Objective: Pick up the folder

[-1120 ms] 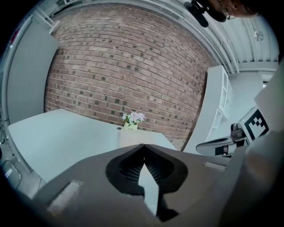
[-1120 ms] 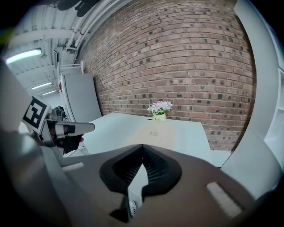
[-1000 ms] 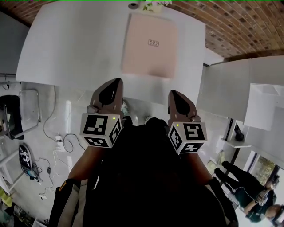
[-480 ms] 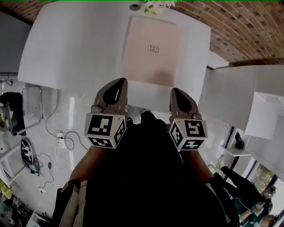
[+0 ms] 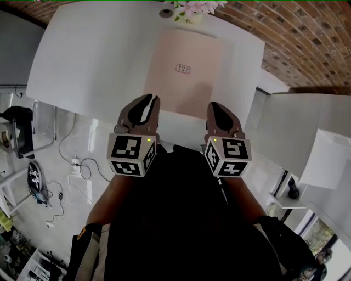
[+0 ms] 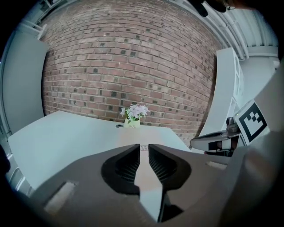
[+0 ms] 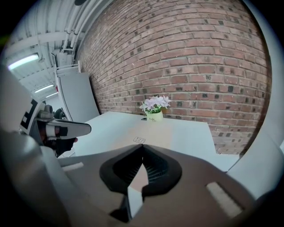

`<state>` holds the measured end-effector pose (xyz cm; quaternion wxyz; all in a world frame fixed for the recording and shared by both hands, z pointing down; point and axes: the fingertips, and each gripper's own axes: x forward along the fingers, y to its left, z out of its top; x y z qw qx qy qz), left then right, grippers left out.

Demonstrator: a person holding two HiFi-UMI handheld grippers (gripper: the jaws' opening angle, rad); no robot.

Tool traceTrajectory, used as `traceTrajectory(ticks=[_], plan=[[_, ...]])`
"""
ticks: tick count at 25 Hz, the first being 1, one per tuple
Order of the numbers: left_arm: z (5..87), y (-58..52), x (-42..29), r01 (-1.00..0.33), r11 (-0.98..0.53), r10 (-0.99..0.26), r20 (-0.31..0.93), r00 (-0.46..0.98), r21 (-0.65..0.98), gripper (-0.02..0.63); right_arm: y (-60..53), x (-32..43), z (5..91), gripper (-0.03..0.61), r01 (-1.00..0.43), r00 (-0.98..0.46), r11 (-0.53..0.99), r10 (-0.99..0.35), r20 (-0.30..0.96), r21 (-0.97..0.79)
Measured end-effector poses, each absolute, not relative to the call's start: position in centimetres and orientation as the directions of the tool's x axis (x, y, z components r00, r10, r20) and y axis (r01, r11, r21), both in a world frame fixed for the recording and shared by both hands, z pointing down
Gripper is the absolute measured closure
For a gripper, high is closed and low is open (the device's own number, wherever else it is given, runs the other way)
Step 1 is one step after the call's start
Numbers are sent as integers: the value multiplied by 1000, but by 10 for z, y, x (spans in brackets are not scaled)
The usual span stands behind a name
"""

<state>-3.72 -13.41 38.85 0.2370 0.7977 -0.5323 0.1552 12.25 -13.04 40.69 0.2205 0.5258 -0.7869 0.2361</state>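
A pale pink folder [image 5: 184, 68] with a small label lies flat on the white table [image 5: 93, 60], towards its far side. Both grippers hover side by side over the table's near edge, just short of the folder. My left gripper [image 5: 150, 100] points at the folder's near left corner; its jaws are opening, a narrow gap with nothing between them. In the left gripper view the folder [image 6: 133, 138] shows just beyond the left gripper [image 6: 144, 146]. My right gripper [image 5: 214, 107] is shut and empty, aimed at the folder [image 7: 150, 132] ahead of its tips [image 7: 142, 146].
A small pot of pink flowers [image 5: 192, 9] and a round dark grommet [image 5: 165, 12] sit at the table's far edge against the brick wall [image 6: 133, 57]. White cabinets [image 5: 285, 126] stand to the right. Cables [image 5: 74, 164] and a chair [image 5: 19, 137] are on the floor at left.
Both grippers have moved forward over the table's near edge, closer to the folder. The left jaws have parted a little; the right stay shut.
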Motion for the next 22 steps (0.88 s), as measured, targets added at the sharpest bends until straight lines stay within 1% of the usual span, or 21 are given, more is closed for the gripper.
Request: traceTrajectory(ticks=[2, 3, 9, 13, 16, 19, 22], plan=[[394, -139, -36, -929, -304, -771, 519, 371, 212, 527, -139, 126, 411, 570, -930, -354, 339, -720, 598, -142], [398, -142, -37, -930, -299, -767, 526, 367, 214, 506, -143, 127, 413, 525, -929, -355, 340, -717, 600, -143], [436, -158, -50, -921, -302, -693, 607, 388, 245, 359, -159, 122, 437, 397, -940, -335, 290, -680, 653, -181], [455, -171, -47, -895, -354, -629, 639, 444, 273, 319, -161, 119, 456, 323, -948, -316, 238, -647, 694, -210], [468, -178, -46, -879, -374, -589, 656, 472, 296, 294, -163, 115, 472, 291, -949, -314, 215, -623, 716, -230], [479, -182, -43, -870, -376, -560, 670, 488, 319, 225, -162, 115, 486, 268, -949, -315, 195, -599, 736, -248], [490, -184, -39, -859, -380, -526, 684, 505, 342, 190, -163, 119, 497, 244, -950, -312, 172, -581, 752, -262]])
